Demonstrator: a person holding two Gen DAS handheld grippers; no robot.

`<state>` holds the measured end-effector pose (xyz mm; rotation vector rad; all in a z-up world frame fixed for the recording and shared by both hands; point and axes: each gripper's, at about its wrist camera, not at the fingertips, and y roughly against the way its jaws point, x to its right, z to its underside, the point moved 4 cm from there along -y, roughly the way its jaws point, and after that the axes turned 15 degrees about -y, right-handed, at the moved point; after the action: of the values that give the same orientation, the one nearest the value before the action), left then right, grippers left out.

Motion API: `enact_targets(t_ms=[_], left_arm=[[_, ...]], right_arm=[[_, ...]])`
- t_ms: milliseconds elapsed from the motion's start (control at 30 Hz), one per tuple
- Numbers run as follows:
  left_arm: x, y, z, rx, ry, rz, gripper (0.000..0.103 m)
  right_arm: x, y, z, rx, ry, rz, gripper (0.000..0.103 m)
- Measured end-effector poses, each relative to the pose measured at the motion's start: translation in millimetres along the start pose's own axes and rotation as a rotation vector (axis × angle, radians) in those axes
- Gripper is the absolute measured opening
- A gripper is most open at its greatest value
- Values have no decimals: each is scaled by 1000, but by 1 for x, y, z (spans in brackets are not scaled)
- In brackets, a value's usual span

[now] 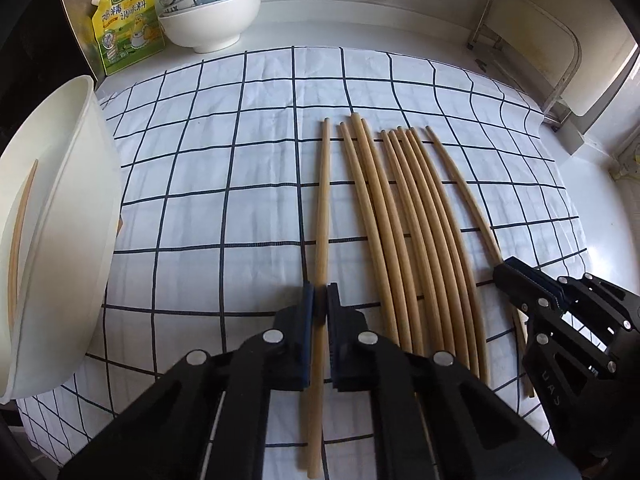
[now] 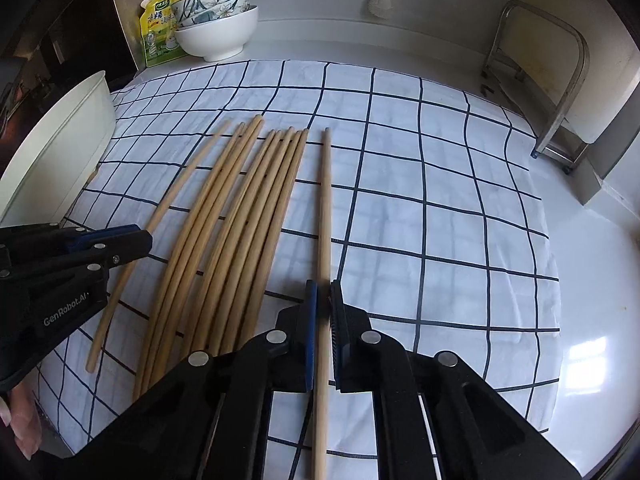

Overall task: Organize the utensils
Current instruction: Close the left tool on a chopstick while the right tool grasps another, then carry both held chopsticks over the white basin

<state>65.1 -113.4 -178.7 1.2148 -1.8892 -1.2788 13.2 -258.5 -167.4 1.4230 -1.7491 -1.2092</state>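
Left gripper (image 1: 320,300): jaws pinching leftmost wooden chopstick (image 1: 323,208) | Right gripper (image 2: 323,300): jaws pinching rightmost wooden chopstick (image 2: 325,208) | Remaining tan chopsticks (image 2: 240,216): between both jaws, flat on checked cloth (image 2: 440,200) | White tub (image 1: 60,220): left of left jaws

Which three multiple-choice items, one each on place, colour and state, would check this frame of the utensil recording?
1. Where does the stack of bowls stand?
A. at the back, beside the yellow pouch
B. on the floor
C. in a person's hand

2. What does the cloth look like?
A. plain red
B. white with a dark grid
C. green stripes

3. What state is the left gripper in?
A. open, with nothing between its fingers
B. shut on a spoon
C. shut on a chopstick

Key:
1 A: the bowls touch the pouch by the back wall.
2 B: dark lines cross white fabric.
3 C: both fingers press the leftmost chopstick.
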Motion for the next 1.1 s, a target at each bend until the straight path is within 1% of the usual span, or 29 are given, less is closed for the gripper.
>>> enact_targets(t_ms=[133,233,367,500,633,767,833,967,1067,1100], left_arm=[[-3,3,2,-6,4,43,7],[-8,15,3,8,7,59,7],[-19,42,-4,56,10,73,7],[-42,78,-12,126,17,62,7],[-82,111,-11,176,33,2,7],[-131,130,0,191,85,-45,7],[-162,138,9,193,124,-72,7],[-220,142,25,182,194,-115,7],[-254,132,36,153,226,-133,7],[-260,128,39,143,231,-135,7]], right_arm=[[2,4,-2,-12,-55,-35,6],[2,15,-5,-4,-80,-50,6],[-6,37,-16,15,-113,-79,6],[-32,64,-30,57,-107,-114,6],[-72,83,-47,84,-83,-177,6],[-131,85,-63,88,-18,-237,6],[-163,82,-67,80,17,-269,6],[-226,65,-73,37,71,-337,6],[-266,47,-74,4,108,-359,6],[-277,42,-73,-11,116,-365,6]])
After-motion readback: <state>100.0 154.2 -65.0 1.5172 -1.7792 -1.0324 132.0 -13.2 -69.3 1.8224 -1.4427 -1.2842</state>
